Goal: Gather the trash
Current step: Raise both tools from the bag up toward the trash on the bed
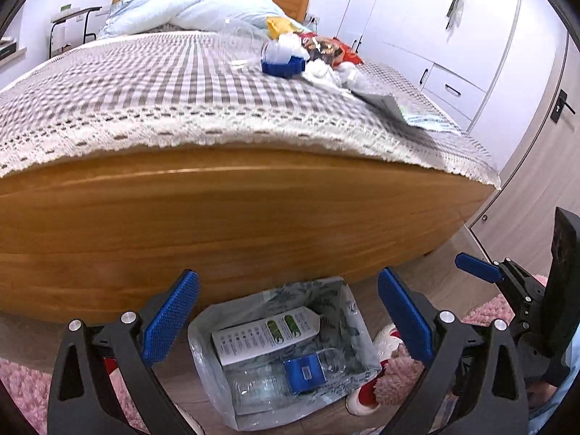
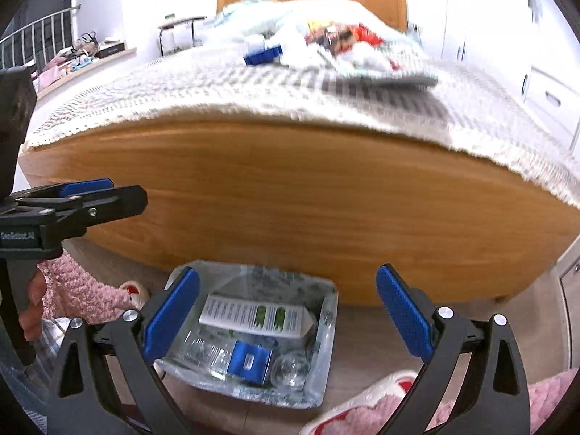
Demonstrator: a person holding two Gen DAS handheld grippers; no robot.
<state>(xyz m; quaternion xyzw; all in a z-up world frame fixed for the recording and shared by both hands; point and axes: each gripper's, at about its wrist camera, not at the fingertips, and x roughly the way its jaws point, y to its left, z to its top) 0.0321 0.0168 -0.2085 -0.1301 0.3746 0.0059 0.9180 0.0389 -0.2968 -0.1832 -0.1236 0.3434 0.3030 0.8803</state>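
Both tongs, left [image 1: 288, 311] and right [image 2: 288, 311], gape wide and empty above the trash bin [image 1: 357, 330] holding a bottle [image 1: 290, 377]; more trash [image 1: 319, 56] sits far off on the bed [image 1: 224, 210].

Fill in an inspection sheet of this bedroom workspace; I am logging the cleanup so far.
Surface: checked bedspread on a wooden bed.
Job's things: lined trash bin on the floor holds a white carton and a clear bottle.
Clutter: trash pile of wrappers, tissues and a cup lies on the bed.
Grippers: left hand-held gripper open, empty, above the bin; right hand-held gripper open, empty.
Cables: nothing seen.
Surroundings: white wardrobe, pink rug, slippers.
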